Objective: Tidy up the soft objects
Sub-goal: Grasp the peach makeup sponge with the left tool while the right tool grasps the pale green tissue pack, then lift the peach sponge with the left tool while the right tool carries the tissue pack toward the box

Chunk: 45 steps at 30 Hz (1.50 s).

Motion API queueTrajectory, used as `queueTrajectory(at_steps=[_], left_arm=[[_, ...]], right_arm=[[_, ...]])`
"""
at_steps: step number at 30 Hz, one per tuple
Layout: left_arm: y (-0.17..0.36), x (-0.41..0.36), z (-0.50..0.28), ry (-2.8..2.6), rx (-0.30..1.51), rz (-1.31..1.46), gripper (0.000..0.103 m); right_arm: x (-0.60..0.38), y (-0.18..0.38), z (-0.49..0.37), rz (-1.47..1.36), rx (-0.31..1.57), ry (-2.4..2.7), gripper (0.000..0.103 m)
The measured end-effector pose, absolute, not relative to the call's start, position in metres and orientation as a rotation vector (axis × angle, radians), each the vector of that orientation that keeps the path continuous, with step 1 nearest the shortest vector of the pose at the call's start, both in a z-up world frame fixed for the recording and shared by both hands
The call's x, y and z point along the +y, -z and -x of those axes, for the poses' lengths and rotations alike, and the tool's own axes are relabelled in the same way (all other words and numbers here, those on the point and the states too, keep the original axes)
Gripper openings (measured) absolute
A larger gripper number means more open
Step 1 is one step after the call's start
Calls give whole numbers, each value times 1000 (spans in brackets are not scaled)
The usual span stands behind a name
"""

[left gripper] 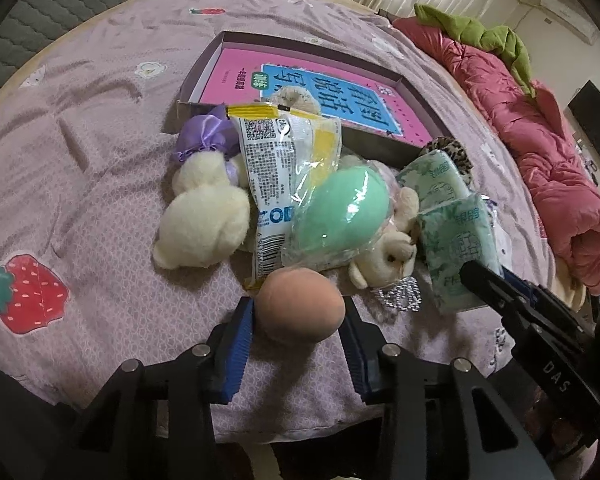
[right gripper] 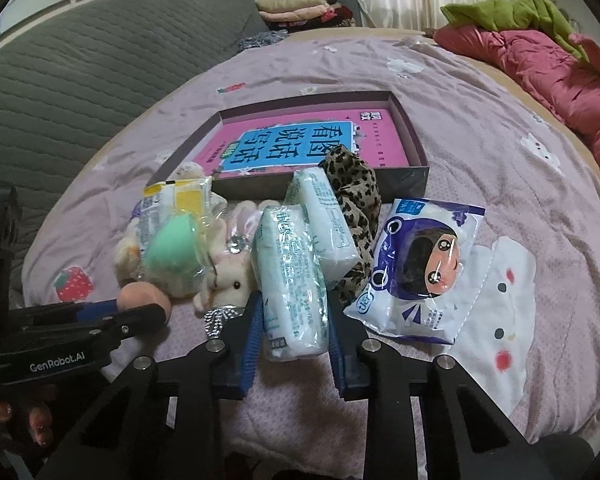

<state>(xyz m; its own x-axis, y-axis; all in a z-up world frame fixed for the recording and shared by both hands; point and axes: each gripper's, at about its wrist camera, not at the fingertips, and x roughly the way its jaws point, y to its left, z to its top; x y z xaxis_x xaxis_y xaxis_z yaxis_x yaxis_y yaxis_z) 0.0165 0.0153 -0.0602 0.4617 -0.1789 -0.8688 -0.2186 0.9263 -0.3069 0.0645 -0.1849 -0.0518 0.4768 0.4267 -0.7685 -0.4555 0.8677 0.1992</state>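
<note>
My left gripper (left gripper: 298, 312) is shut on a peach sponge egg (left gripper: 300, 304), also seen in the right wrist view (right gripper: 144, 298). My right gripper (right gripper: 292, 316) is shut on a green-white tissue pack (right gripper: 290, 280), also seen in the left wrist view (left gripper: 456, 256). A pile lies on the lilac bed: a green sponge in plastic (left gripper: 340, 208), a yellow-white packet (left gripper: 276, 168), a cream plush (left gripper: 204, 216), a small rabbit plush (right gripper: 226, 280), a second tissue pack (right gripper: 326, 220), a leopard scrunchie (right gripper: 356, 200) and a cartoon wipes pack (right gripper: 420, 268). A shallow box (right gripper: 408, 178) holds a pink book (right gripper: 300, 140).
A pink quilt (right gripper: 560, 80) with a green cloth (right gripper: 508, 12) lies along the right of the bed. A grey padded sofa (right gripper: 80, 76) stands at the left. Folded clothes (right gripper: 296, 6) are at the back.
</note>
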Motion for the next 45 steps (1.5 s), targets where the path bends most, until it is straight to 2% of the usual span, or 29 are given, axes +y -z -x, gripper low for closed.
queueTrajectory(at_steps=[15,45], left_arm=[[41,5,-8,44,1063,400,42],[1,21,-21,14,917,341,42]], right_arm=[[-196,36,-56,-29,900,-568,25],[-194,-2,-56,-29,752,-571,25]])
